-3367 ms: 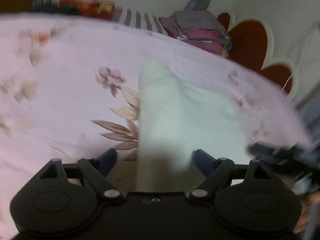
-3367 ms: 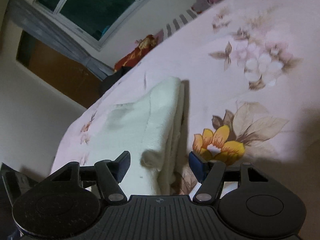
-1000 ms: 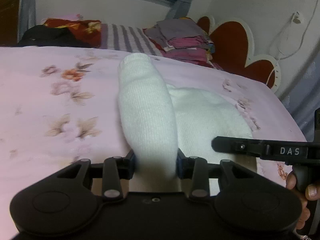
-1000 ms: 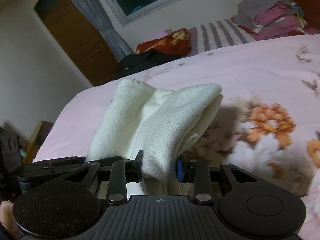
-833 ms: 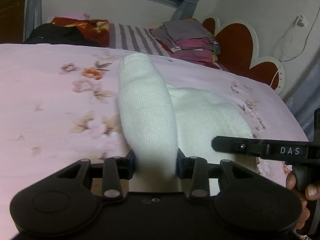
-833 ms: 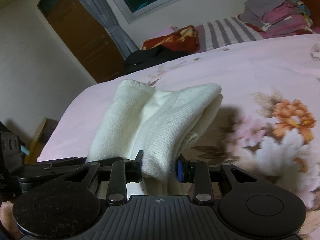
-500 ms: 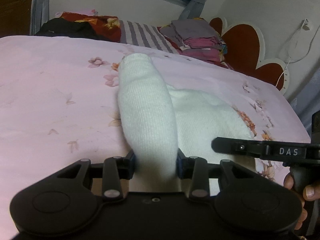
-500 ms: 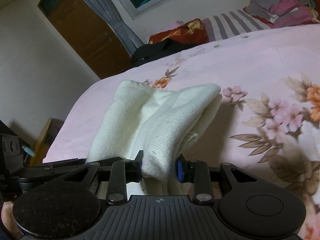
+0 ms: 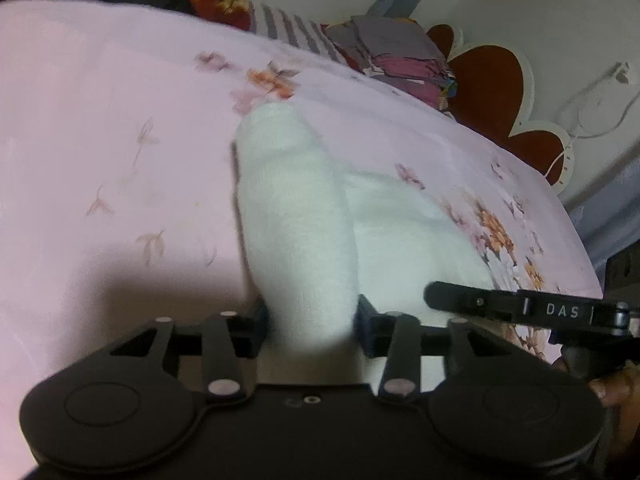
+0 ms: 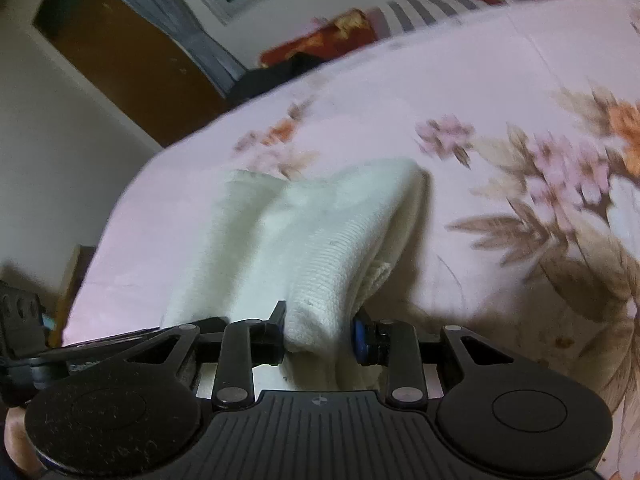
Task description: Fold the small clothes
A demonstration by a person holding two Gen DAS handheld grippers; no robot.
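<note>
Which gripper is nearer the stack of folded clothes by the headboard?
Right, judged loosely. The folded clothes lie far across the bed, toward the right side. The left gripper and right gripper both clamp the white garment.

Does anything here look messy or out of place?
Nothing stands out. The white knit garment is bunched, but only because the left hand-held gripper and right hand-held gripper each pinch it above the floral bedsheet.
</note>
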